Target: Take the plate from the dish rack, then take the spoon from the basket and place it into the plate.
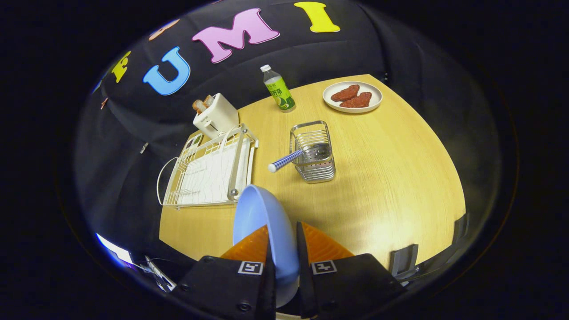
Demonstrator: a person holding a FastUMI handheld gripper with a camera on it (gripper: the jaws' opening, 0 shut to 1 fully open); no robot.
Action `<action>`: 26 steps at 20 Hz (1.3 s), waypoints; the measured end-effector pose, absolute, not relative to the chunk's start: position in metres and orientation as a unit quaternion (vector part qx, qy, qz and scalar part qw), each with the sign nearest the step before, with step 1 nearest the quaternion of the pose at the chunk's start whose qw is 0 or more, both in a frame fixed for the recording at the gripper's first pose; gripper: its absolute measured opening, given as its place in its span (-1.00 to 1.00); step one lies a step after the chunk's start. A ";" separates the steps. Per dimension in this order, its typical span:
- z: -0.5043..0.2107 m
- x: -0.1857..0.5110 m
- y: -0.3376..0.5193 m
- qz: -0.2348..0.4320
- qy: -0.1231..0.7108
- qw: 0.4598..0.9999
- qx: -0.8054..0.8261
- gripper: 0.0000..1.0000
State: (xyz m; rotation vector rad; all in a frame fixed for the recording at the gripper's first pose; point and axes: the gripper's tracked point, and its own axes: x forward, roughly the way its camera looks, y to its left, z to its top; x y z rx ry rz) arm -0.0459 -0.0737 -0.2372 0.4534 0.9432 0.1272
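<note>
A light blue plate (260, 213) stands on edge between my fingers, and my gripper (283, 242) is shut on its rim, holding it above the wooden table (391, 178). Beyond it to the left lies the white wire dish rack (209, 171), with no dishes in it. Straight ahead stands a metal wire basket (313, 151). A spoon (286, 161) with a blue-and-white striped handle leans out of the basket toward the rack.
A white toaster (215, 116) with bread in it stands behind the rack. A green-labelled bottle (278, 89) is at the back, and a white plate with reddish food (352, 97) sits at the far right. Bare table stretches right of the basket.
</note>
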 end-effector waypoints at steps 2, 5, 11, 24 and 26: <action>-0.253 -0.042 -0.077 0.064 0.450 0.864 0.216 -0.51; -0.279 -0.035 -0.081 0.065 0.453 0.862 0.219 -0.51; -0.312 -0.022 -0.074 0.064 0.455 0.839 0.293 -0.51; -0.318 -0.031 -0.097 0.082 0.438 0.873 0.197 0.95; -0.303 -0.032 -0.103 0.099 0.414 0.891 0.159 0.97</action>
